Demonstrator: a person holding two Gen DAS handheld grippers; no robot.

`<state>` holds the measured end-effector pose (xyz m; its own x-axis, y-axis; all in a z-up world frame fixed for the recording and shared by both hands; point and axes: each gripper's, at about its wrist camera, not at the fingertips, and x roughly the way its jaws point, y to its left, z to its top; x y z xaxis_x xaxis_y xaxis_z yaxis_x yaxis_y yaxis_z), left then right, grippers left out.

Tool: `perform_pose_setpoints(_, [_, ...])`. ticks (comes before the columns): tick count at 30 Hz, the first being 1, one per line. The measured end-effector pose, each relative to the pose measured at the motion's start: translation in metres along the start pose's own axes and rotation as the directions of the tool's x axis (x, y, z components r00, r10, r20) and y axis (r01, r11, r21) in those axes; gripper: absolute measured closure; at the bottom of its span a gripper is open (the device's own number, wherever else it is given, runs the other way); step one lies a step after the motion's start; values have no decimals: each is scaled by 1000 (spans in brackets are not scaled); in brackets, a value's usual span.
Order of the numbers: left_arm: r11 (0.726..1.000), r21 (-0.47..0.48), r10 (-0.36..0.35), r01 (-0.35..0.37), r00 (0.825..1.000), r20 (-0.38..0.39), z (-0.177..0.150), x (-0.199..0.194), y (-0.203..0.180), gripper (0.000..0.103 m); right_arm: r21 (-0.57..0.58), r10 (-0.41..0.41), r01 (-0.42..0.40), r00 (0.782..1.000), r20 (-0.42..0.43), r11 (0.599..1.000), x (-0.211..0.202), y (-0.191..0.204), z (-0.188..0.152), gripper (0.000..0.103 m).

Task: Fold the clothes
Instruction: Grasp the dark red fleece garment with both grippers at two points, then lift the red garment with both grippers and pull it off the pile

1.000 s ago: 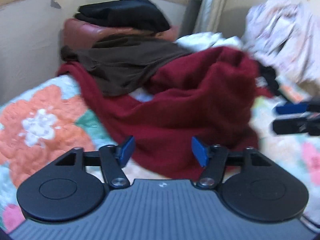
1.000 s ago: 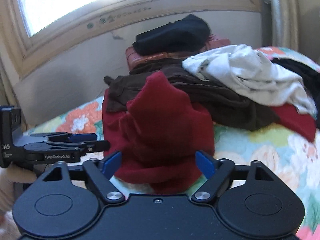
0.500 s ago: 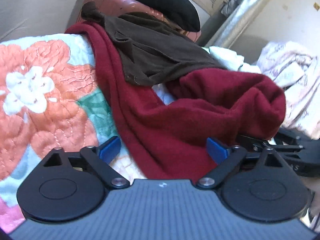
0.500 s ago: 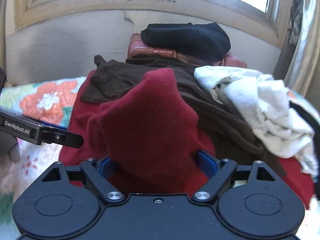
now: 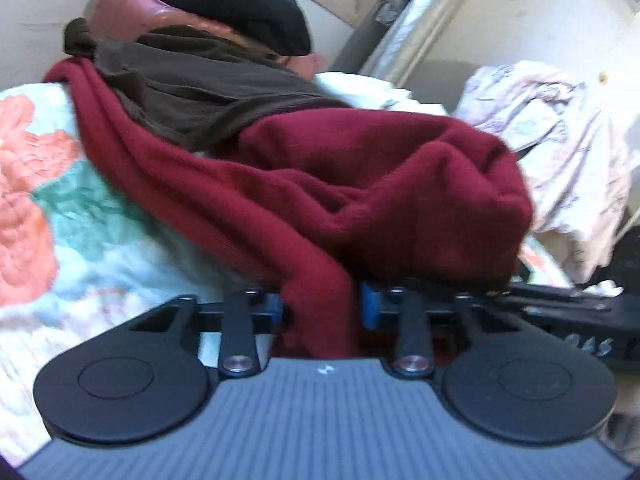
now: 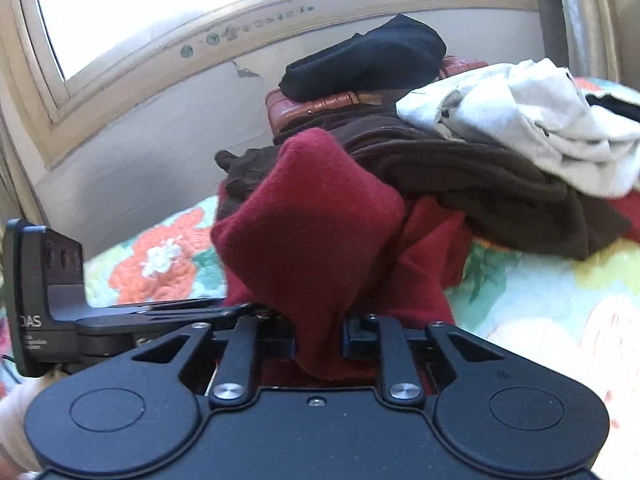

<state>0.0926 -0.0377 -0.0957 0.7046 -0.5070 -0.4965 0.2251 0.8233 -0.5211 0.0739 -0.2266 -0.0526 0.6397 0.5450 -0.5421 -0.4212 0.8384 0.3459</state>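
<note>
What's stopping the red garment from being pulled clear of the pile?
The brown garment lies over the red garment's far end. Both the left gripper and right gripper are closing with red fabric between their jaws.

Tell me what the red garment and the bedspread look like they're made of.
Red garment: looks like soft fleece or brushed knit, matte and fuzzy, falling in thick folds. Bedspread: seems quilted cotton, with puckered stitch lines and a printed floral pattern.

brown garment (image 5: 192,92) partly under black one, red sweater (image 5: 360,184) blurred
</note>
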Motion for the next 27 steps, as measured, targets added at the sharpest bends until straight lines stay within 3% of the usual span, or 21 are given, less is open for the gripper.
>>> perform_pose_setpoints(4, [998, 55, -3, 3, 1000, -10, -5, -12, -18, 79, 17, -4, 3, 1000, 18, 1000, -21, 7, -1, 81])
perform_pose_setpoints(7, [998, 55, -39, 40, 999, -16, -5, -25, -28, 79, 47, 0, -2, 999, 38, 999, -39, 9, -4, 81])
perform_pose_setpoints(16, [976, 188, -105, 114, 993, -55, -24, -67, -76, 79, 121, -2, -7, 997, 77, 993, -104, 10, -20, 81])
perform_pose_setpoints(22, [952, 256, -155, 166, 986, -63, -32, -87, -106, 82, 115, -9, -3, 995, 97, 993, -142, 12, -30, 81])
perform_pose_setpoints(27, [911, 361, -194, 201, 979, -57, -40, -96, -137, 82, 135, -27, 10, 992, 126, 991, -175, 9, -32, 81])
